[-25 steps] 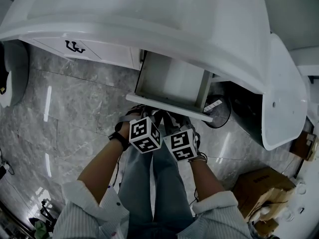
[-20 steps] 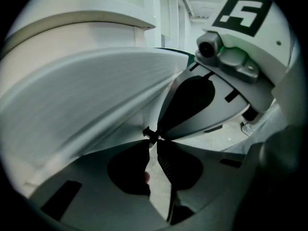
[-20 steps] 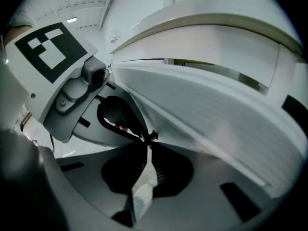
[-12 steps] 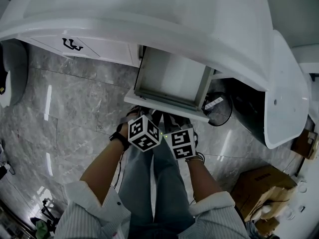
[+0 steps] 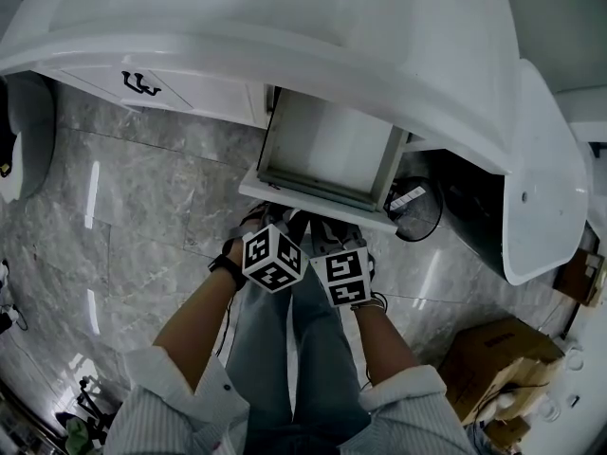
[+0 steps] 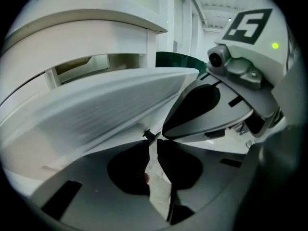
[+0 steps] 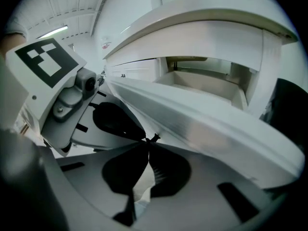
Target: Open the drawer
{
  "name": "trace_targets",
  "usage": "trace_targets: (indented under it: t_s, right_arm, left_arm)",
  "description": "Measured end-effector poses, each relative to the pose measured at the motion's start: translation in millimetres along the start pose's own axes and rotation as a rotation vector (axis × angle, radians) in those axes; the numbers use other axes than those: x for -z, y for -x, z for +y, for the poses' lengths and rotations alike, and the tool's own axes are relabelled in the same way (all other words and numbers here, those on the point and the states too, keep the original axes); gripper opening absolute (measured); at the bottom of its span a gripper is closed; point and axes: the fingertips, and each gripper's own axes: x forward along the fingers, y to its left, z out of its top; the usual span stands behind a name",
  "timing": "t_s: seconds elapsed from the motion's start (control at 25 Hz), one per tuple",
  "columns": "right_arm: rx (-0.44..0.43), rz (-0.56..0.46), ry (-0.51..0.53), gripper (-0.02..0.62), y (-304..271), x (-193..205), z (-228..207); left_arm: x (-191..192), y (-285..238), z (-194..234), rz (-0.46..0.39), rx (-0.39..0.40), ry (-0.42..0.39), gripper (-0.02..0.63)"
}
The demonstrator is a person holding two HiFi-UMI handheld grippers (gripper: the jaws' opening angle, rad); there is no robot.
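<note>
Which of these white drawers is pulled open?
The middle drawer, its bare inside showing; the left gripper and right gripper pinch its handle. The left drawer sits shut.

1. I see the handle [image 6: 148, 135] only as a small black stub poking past the closed tips of the left gripper [image 6: 150, 142] and the right gripper [image 7: 145, 146]. I can't make out its shape.
2. In the head view both pairs of jaws are out of my sight, covered by the left marker cube [image 5: 273, 258] and the right marker cube [image 5: 343, 276].
3. The drawer front [image 7: 207, 129] is a close blur in both gripper views.
4. The rear of the drawer [image 5: 327, 150] is hidden under the basin top [image 5: 285, 36].
5. The bin [image 5: 418, 212] is partly hidden under that top.
6. The person's sleeves [image 5: 180, 396] are cut off by the bottom edge.
</note>
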Motion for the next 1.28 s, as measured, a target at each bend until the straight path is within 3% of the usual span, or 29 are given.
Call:
trace_targets:
  t_s: [0.28, 0.68, 1.04, 1.28]
  right_arm:
    - [-0.014, 0.010, -0.040, 0.012, 7.5, -1.3, 4.3]
    - [-0.039, -0.005, -0.109, 0.012, 53.3, -13.4, 27.6]
    - [-0.003, -0.102, -0.156, 0.012, 107.2, -74.8, 22.5]
    - [0.009, -0.200, -0.193, 0.012, 147.0, -127.0, 13.9]
  left_arm:
    - [2.8, 13.3, -7.7, 0.005, 0.007, 0.036, 0.057]
    - [-15.8, 64.9, -2.3, -0.055, -0.046, 0.238, 0.051]
    - [-69.2, 123.3, 5.2, -0.156, -0.102, 0.308, 0.037]
    - [-122.5, 167.0, 13.5, -0.280, -0.125, 0.318, 0.031]
